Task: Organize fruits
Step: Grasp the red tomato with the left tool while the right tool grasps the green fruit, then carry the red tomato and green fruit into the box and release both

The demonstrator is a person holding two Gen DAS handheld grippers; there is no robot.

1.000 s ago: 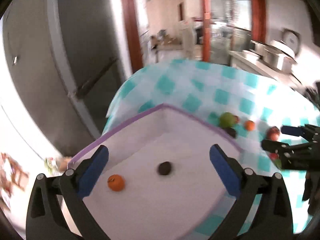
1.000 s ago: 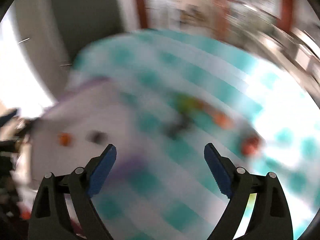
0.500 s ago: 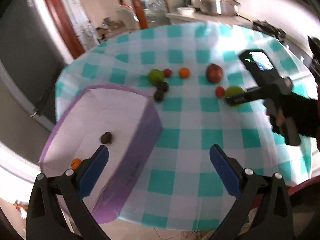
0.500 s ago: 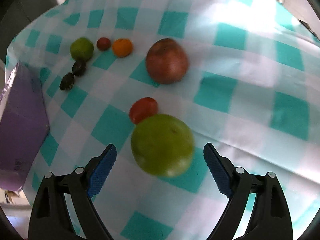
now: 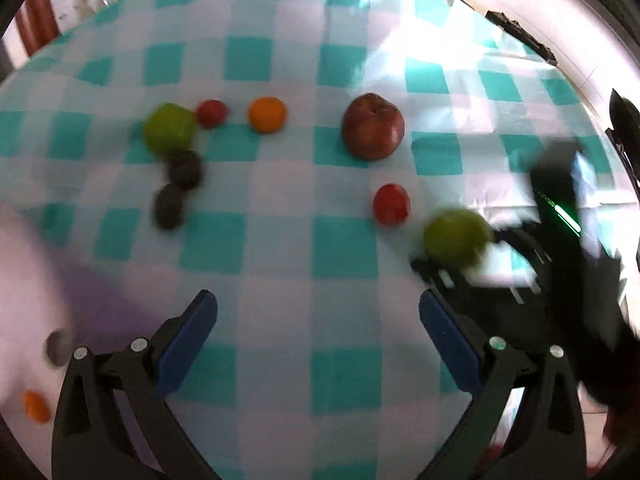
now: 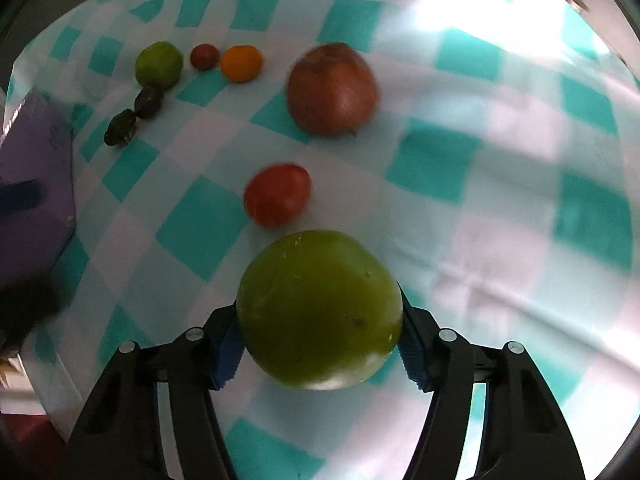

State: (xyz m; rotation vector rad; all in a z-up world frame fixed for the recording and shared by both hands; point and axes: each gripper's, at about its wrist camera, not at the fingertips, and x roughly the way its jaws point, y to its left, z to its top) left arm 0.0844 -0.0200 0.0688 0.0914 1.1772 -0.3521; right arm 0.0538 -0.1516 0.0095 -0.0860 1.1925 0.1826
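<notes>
Fruits spread over checked teal-and-white tabletop [image 6: 460,152]. No readable brand, label or writing anywhere; small print on side of purple box [image 6: 36,184] too blurred to make out.

Large green fruit [image 6: 320,308]: smooth, glossy, faint specks, slightly flattened; pinched between blue pads of right gripper [image 6: 320,336], jaws just closed onto it, pads pressing both flanks. Whether still resting on cloth: cannot tell. Same fruit in left wrist view blurred, with gripper body beside it.

Small red fruit [image 6: 278,194] just beyond green one, apart from it. Big brownish-red fruit [image 6: 332,88] further back, matte, stem dimple up in left view. Back row, leftward: orange fruit [image 6: 242,63], tiny dark-red fruit [image 6: 205,56], smaller green fruit [image 6: 159,64], near one another. Two dark wrinkled fruits [image 6: 134,114] in line below smaller green one, toward box.

Left gripper [image 5: 318,340] spread wide over bare cloth, nothing between pads. Inside box at left edge of left view: one orange fruit [image 5: 36,406], one dark fruit [image 5: 56,346], both blurred.
</notes>
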